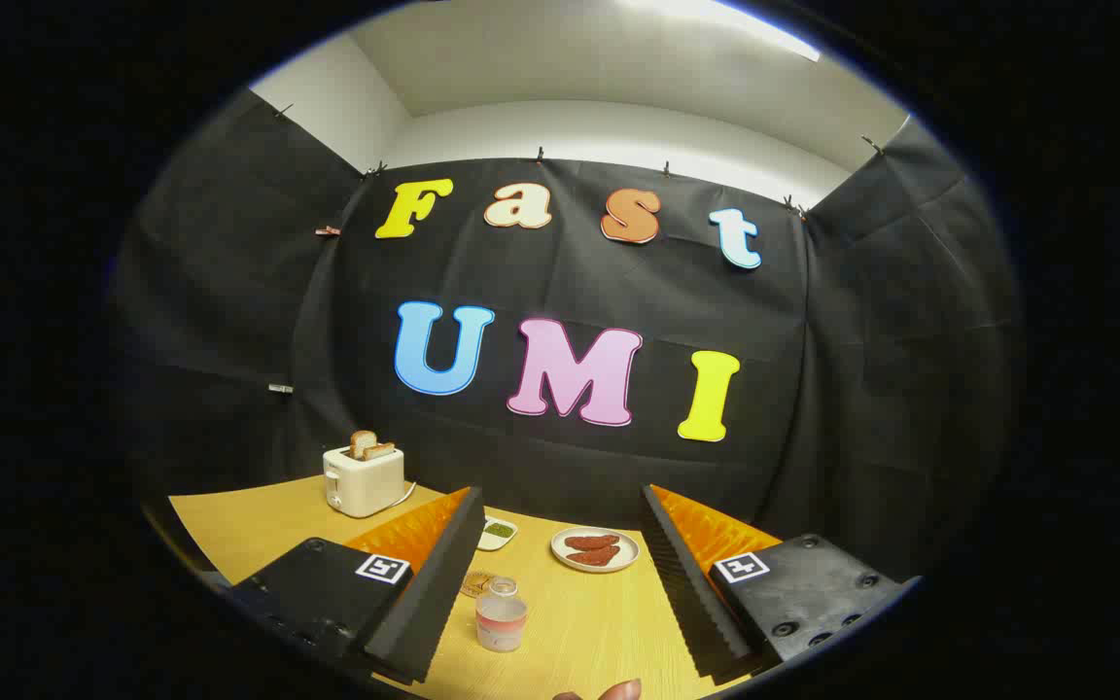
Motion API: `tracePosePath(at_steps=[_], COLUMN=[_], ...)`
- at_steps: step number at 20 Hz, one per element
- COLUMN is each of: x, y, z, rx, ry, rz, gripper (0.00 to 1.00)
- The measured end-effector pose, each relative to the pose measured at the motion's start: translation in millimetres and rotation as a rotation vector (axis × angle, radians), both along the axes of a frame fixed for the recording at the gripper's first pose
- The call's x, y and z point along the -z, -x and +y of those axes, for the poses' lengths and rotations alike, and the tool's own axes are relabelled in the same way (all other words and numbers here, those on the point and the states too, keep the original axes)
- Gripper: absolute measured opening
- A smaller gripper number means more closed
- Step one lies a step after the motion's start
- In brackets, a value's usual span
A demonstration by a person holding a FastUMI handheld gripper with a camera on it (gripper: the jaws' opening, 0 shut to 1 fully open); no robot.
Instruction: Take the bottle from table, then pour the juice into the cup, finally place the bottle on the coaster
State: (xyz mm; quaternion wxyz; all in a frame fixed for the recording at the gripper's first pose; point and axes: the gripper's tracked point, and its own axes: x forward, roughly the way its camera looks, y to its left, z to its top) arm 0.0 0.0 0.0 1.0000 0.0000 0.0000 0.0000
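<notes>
Here the desk [259, 530] runs wide under the hand-held gripper [560, 593], whose fingers stand spread wide with nothing between them but open desk and, close by the left finger, the bottle [502, 613], upright and untouched, a little pale juice low in it. Far left sits a toaster [362, 480] with bread standing in it; far and between the fingers lies a plate [596, 549] with two reddish pieces, and left of it a small dish [498, 532] of something green. Just beyond the bottle lies a round thing, perhaps the coaster [475, 583]. Judged so, the taking step is in hand: the next move calls for dropping lower and centring the bottle before closing
</notes>
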Motion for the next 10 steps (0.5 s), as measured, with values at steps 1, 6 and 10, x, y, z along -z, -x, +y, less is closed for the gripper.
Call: tracePosePath(at_steps=[1, 6, 10], x=[1, 8, 15], y=[0, -4, -5], z=[3, 17, 24], rx=[-0.004, -0.023, -0.032], ry=[0.002, 0.004, -0.001], rz=[0.002, 0.012, 0.021], gripper=[0.97, 0.97, 0.97])
